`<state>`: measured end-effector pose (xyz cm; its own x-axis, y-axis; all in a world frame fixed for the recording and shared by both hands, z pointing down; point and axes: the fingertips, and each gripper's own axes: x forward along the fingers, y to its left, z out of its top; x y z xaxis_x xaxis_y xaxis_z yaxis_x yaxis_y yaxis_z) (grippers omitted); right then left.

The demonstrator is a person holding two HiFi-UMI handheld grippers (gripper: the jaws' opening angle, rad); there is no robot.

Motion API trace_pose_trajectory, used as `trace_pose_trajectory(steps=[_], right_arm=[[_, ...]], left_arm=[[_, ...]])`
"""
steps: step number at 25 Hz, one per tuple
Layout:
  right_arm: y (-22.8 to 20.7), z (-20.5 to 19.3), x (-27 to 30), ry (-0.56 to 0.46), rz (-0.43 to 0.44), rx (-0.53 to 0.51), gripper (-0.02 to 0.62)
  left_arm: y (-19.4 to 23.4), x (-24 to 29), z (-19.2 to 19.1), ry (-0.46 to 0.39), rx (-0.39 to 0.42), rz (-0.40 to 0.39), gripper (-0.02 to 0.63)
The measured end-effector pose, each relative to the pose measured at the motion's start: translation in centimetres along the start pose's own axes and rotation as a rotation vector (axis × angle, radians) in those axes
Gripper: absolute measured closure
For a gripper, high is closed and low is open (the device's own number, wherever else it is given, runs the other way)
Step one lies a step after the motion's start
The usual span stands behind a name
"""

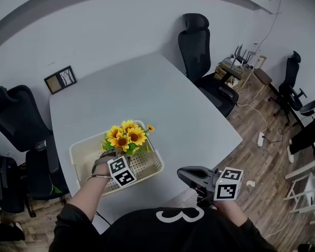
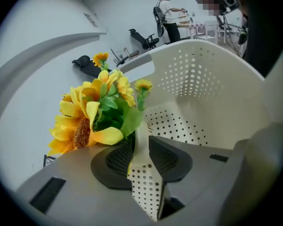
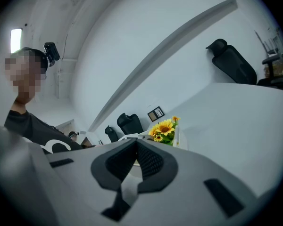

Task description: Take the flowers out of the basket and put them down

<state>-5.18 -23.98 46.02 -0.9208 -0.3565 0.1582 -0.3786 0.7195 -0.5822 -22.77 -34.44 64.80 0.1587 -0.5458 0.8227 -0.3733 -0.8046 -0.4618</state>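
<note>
A bunch of yellow sunflowers (image 1: 127, 135) stands in a cream perforated basket (image 1: 79, 151) near the front left of the white table (image 1: 163, 93). My left gripper (image 1: 114, 157) reaches into the basket just beside the flowers. In the left gripper view its jaws (image 2: 140, 140) are shut on a thin perforated wall of the basket (image 2: 144, 182), with the sunflowers (image 2: 92, 117) just beyond, up and left. My right gripper (image 1: 186, 173) hovers over the table's front edge, right of the basket, shut with nothing in it (image 3: 136, 142). It faces the sunflowers (image 3: 164, 127) from a distance.
A small framed picture (image 1: 60, 79) lies at the table's far left corner. Black office chairs stand behind the table (image 1: 199, 41) and to its left (image 1: 16, 119). Another person (image 2: 167, 13) stands far off by a rack. Wooden floor lies to the right.
</note>
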Motion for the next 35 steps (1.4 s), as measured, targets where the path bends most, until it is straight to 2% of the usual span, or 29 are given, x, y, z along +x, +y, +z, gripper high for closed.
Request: trace_pose_trajectory(steps=[4,10,14,22,35], right_arm=[[-0.4,0.2,-0.3,-0.004,-0.007,0.001,0.588],[-1.0,0.3,-1.1,-0.022,-0.025,0.010,0.588],[-1.4,0.3,-1.2,-0.026,-0.027,0.016,0.588],[-1.5,0.0,-1.1,-0.032,-0.020,0.036,0.588],[-0.9,-0.4,-1.8,-0.034,-0.044,0.036,0.588]], left_arm=[[0.1,0.5,-0.1,0.005,-0.004,0.002,0.492],[-0.3,0.6,-0.4,0.019,-0.011,-0.077,0.500],[-0.4,0.7,-0.4,0.022,0.008,-0.100,0.507],[-0.3,0.6,-0.2,-0.002,-0.042,-0.160,0.525],[-0.6,-0.1,0.1,-0.057,-0.011,-0.068,0.534]])
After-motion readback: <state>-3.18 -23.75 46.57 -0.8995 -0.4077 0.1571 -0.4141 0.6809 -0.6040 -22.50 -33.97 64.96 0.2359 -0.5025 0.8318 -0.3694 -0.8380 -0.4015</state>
